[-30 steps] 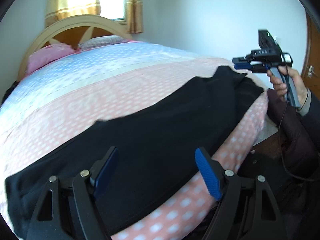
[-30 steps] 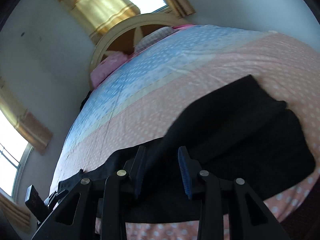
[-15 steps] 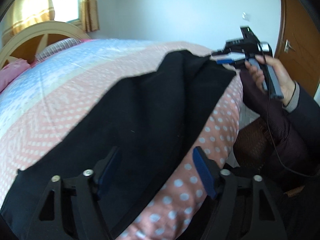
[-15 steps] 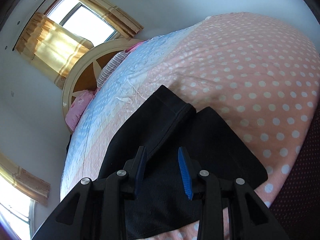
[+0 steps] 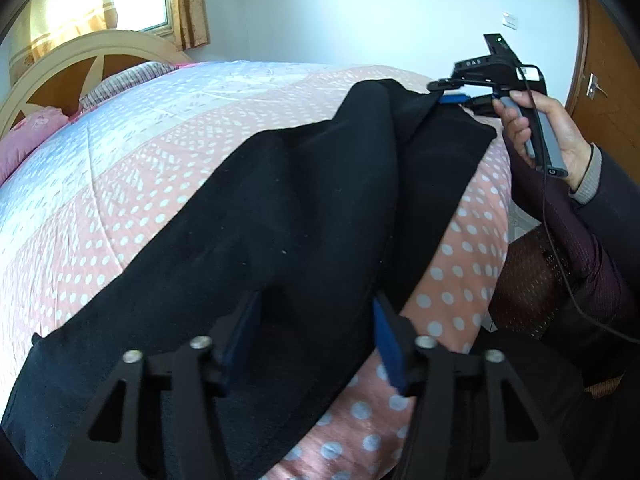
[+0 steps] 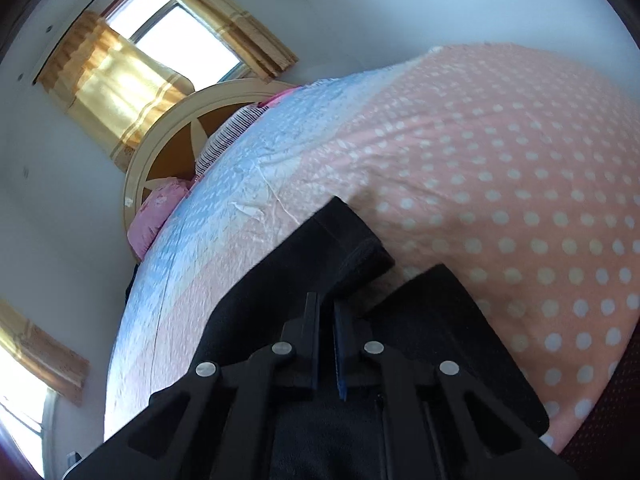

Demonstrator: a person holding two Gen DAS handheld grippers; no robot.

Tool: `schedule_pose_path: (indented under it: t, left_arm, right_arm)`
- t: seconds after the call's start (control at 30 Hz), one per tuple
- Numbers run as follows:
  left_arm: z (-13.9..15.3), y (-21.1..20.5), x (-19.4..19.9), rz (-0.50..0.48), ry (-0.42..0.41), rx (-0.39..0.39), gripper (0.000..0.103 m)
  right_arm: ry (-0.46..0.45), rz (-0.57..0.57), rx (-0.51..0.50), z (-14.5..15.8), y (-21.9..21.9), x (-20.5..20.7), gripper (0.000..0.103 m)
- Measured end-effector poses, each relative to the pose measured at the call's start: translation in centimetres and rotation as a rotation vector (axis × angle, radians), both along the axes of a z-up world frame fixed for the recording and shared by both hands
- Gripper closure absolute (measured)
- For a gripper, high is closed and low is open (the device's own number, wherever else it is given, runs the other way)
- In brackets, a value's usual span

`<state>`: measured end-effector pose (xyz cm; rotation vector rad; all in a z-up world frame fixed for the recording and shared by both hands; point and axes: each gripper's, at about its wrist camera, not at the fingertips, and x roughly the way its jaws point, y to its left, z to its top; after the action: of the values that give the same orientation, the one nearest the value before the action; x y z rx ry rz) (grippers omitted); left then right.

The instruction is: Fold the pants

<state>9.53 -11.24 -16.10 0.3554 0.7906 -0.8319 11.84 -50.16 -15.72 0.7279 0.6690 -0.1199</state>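
Note:
Black pants (image 5: 280,220) lie lengthwise along the near edge of the bed, on a pink dotted cover. My left gripper (image 5: 316,320) is open, its blue pads either side of the pants' near edge. My right gripper (image 5: 452,94) shows in the left wrist view at the far end, held in a hand, its jaws closed on the pants' end. In the right wrist view the right gripper (image 6: 326,328) is shut on the black fabric (image 6: 344,240), which rises from between the pads.
The bed cover (image 5: 120,152) is pink and blue with white dots. A wooden headboard (image 5: 64,64) and pillows (image 5: 24,136) stand at the far left. A curtained window (image 6: 160,52) is behind. A wooden door (image 5: 600,60) is at the right. The person's arm (image 5: 580,208) is beside the bed.
My right gripper has closed from open onto the pants' end. My left gripper has moved in over the pants' near edge and stays open.

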Motion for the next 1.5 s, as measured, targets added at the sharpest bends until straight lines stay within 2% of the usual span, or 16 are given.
schedule_pose_path:
  t: [0.03,0.07,0.13,0.17,0.37,0.83,0.97,1.1,1.2,1.3,1.37,1.5]
  left_arm:
    - [0.1,0.3,0.2,0.000,-0.003,0.006,0.064]
    - [0.1,0.4,0.2,0.002,-0.020,0.019,0.069]
    - [0.1,0.2,0.4,0.013,-0.032,0.029,0.092]
    - [0.3,0.5,0.5,0.016,-0.023,0.017,0.094]
    - [1.6,2.0,0.4,0.042,-0.038,-0.039,0.094]
    - [2.0,2.0,-0.8,-0.002,-0.023,-0.085,0.095]
    - [0.8,1.8,-0.8,-0.009,-0.003,-0.071,0.095]
    - [-0.4,1.8,-0.6,-0.002,0.025,-0.067,0.095]
    - [-0.3,1.9,-0.7,0.000,0.024,-0.081,0.095]
    - [-0.5,1.8,-0.6,0.002,0.026,-0.082,0.095]
    - [-0.7,1.9,-0.6,0.004,0.027,-0.087,0.095]
    - [-0.6,2.3,-0.6,0.009,0.029,-0.095,0.095]
  right_arm:
    - [-0.014,0.001,-0.007,0.4,0.1,-0.3,0.099]
    - [-0.028,0.002,-0.011,0.8,0.1,-0.7,0.100]
    - [-0.053,0.002,-0.016,1.5,0.0,-1.6,0.100]
    - [-0.064,0.000,-0.019,1.9,-0.1,-2.1,0.100]
    - [-0.086,-0.024,-0.027,2.6,-1.2,-5.1,0.100]
    - [-0.011,-0.042,-0.005,-0.4,-2.2,-8.9,0.100]
    - [0.030,-0.069,-0.011,-1.5,-2.4,-9.3,0.100]
    - [0.010,-0.074,-0.019,-1.0,-2.1,-10.2,0.100]
    - [0.037,-0.075,-0.031,-1.5,-2.1,-10.2,0.100]
    - [0.087,-0.081,0.007,-2.8,-2.5,-9.9,0.100]
    - [0.071,-0.083,-0.013,-2.2,-2.4,-10.3,0.100]
    - [0.118,-0.076,-0.027,-2.7,-2.1,-9.9,0.100]
